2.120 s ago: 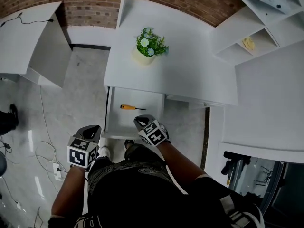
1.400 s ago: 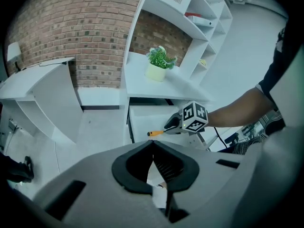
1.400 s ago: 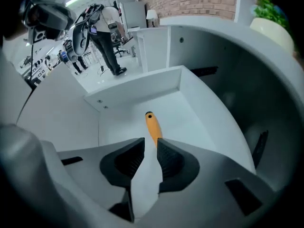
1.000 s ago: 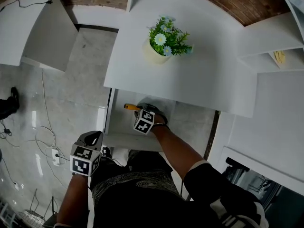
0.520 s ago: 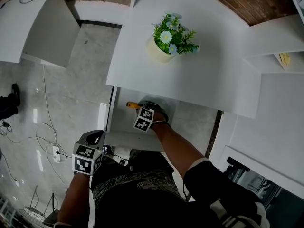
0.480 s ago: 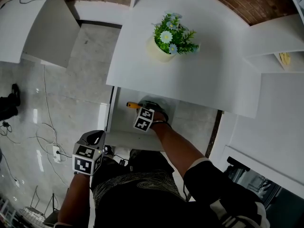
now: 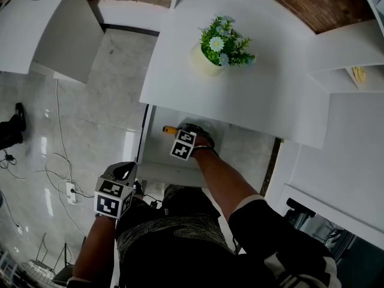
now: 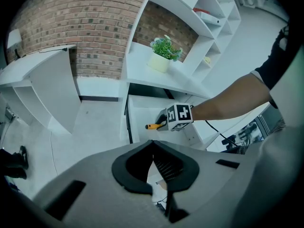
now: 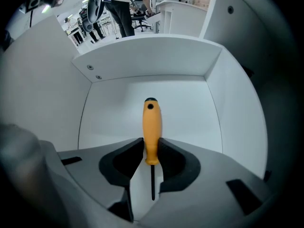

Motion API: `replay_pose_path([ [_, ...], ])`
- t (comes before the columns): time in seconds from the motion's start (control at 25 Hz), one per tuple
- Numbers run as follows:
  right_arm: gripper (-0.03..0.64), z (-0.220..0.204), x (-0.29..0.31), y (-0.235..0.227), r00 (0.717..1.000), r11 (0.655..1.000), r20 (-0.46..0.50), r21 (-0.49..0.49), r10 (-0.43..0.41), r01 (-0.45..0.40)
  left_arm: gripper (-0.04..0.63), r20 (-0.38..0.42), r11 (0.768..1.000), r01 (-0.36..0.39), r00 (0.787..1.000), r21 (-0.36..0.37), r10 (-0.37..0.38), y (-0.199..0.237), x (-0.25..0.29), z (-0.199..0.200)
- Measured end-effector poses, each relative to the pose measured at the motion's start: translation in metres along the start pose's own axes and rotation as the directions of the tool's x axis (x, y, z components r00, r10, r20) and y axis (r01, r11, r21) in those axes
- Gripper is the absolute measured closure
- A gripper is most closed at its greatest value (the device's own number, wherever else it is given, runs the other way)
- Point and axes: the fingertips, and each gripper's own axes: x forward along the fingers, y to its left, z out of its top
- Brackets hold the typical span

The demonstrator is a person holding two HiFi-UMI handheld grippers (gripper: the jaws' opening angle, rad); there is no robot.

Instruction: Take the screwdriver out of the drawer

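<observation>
— What is the biggest thing here?
— The white desk (image 7: 252,95). Under its near edge, the drawer (image 9: 142,56) is pulled out toward the person.

— Is anything on top of the desk?
— A plant pot (image 7: 221,45) with little flowers. It stands far back from the drawer.

— Where are the two grippers?
— The right gripper (image 9: 151,140) is down inside the drawer. The left gripper (image 8: 153,144) hangs near the person, off to the left over the floor. It is well apart from the drawer.

— Are they pinching anything?
— The left gripper's jaws are pressed together with nothing in them. The right gripper's jaws squeeze the screwdriver (image 9: 151,120). One jaw sits on each side of the orange handle, at the end where the thin dark shaft starts.

— So where is the screwdriver?
— In the drawer. In the head view its handle sticks out to the left of the right gripper. The shaft runs back between the jaws. I can't quite tell if it lies on the drawer floor or is a bit above it.
</observation>
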Motion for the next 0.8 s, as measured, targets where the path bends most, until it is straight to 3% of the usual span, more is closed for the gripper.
replay_pose_path([
  [0.36,0.535,0.003,-0.015,0.004,1.0,0.998,0.009,0.053,-0.029,0.028,0.578,0.006,1.0,0.02,1.0,0.011,-0.02,0.0,-0.007,-0.005],
  [0.8,0.534,0.028,-0.075,0.018,0.985,0.977,0.12,0.185,-0.126,0.103,0.578,0.043,0.995,0.069,0.997,0.066,-0.071,-0.013,-0.03,-0.002],
])
